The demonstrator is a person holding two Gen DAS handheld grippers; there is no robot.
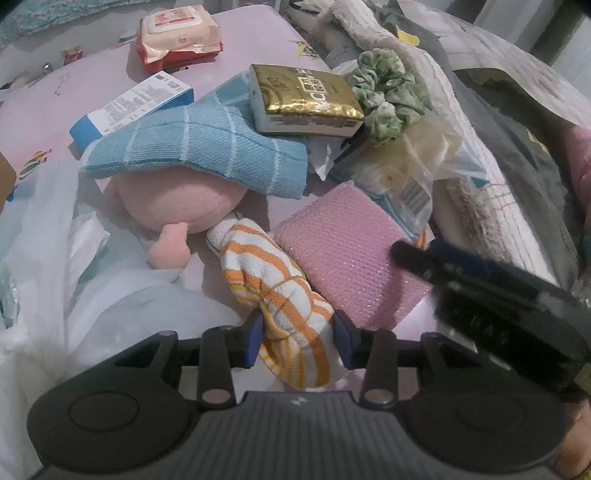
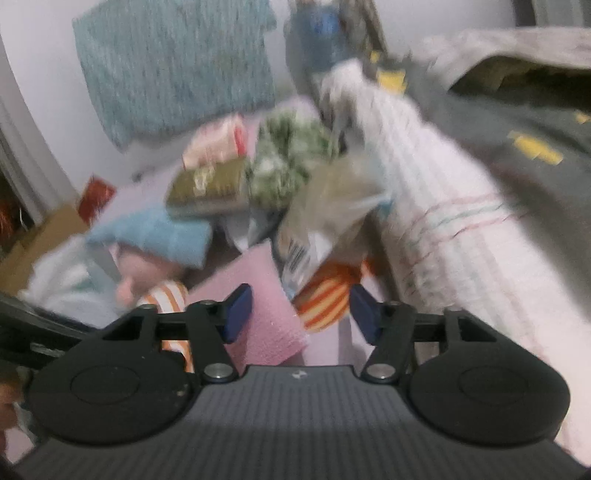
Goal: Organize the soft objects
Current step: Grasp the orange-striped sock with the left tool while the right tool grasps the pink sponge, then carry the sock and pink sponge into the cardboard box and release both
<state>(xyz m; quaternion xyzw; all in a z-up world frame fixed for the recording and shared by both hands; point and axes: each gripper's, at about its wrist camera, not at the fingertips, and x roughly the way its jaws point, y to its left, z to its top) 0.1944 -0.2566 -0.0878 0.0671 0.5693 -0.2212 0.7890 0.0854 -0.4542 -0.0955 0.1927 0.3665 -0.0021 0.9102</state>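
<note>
An orange-and-white striped cloth (image 1: 273,291), rolled and bound with a band, lies on the pink bed surface (image 1: 258,44). My left gripper (image 1: 298,339) is shut on its near end, a blue pad pressing each side. A pink mesh pad (image 1: 343,251) lies just right of it. My right gripper (image 1: 424,253) hovers blurred over that pad's right edge. In the right wrist view the right gripper (image 2: 301,314) is open and holds nothing, above the pink pad (image 2: 258,302) and a second orange striped thing (image 2: 325,299). A pink plush (image 1: 177,203) lies under a blue checked cloth (image 1: 207,147).
A gold tissue pack (image 1: 303,99), a green scrunchie (image 1: 388,92), a wipes pack (image 1: 177,33) and a blue-white box (image 1: 136,103) lie farther back. White plastic bags (image 1: 74,258) crowd the left. A clear bag (image 1: 413,173) and a heaped quilt (image 1: 498,206) border the right.
</note>
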